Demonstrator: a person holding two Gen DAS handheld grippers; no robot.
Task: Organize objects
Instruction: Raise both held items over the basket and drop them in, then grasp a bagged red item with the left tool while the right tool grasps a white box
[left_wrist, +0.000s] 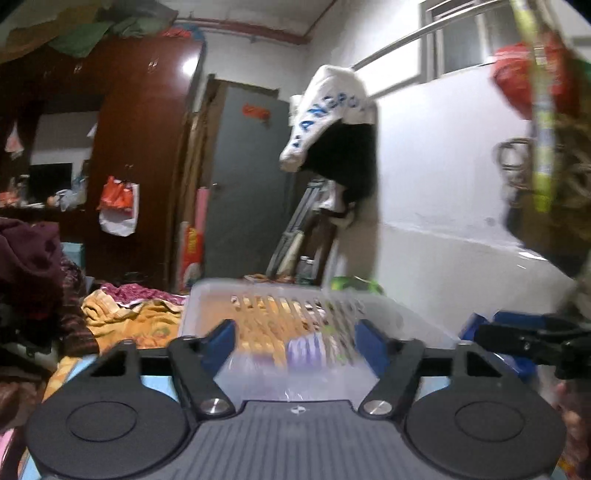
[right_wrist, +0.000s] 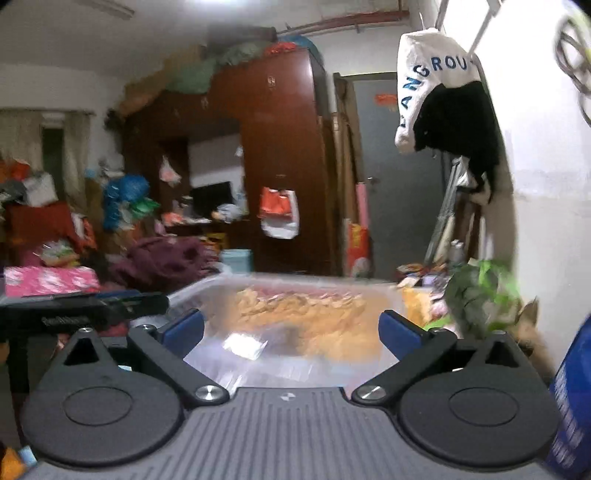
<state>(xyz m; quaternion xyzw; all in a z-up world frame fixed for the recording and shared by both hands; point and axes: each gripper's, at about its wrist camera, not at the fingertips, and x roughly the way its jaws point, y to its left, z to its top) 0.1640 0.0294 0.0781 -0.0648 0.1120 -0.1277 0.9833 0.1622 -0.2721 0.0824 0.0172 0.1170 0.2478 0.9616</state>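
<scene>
A clear plastic storage box (left_wrist: 280, 306) with a slotted far wall lies just ahead of and below both grippers, on orange-yellow bedding. My left gripper (left_wrist: 297, 341) is open, its blue pads (left_wrist: 221, 338) standing apart over the box's near edge and not pressing on it. A blurred purple-and-white item (left_wrist: 306, 350) shows through the box. In the right wrist view the same box (right_wrist: 295, 291) holds a clear crinkled packet (right_wrist: 243, 345). My right gripper (right_wrist: 291, 330) is wide open above it with nothing gripped. The other gripper shows at each view's edge (left_wrist: 517, 339) (right_wrist: 92, 306).
Orange-yellow bedding (left_wrist: 140, 321) and maroon clothes (left_wrist: 33, 266) lie to the left. A green leafy bundle (right_wrist: 480, 299) and a blue bag (right_wrist: 569, 398) sit at the right. A white and black garment (left_wrist: 332, 122) hangs from a rail by the white wall. A dark wardrobe (right_wrist: 280, 147) stands behind.
</scene>
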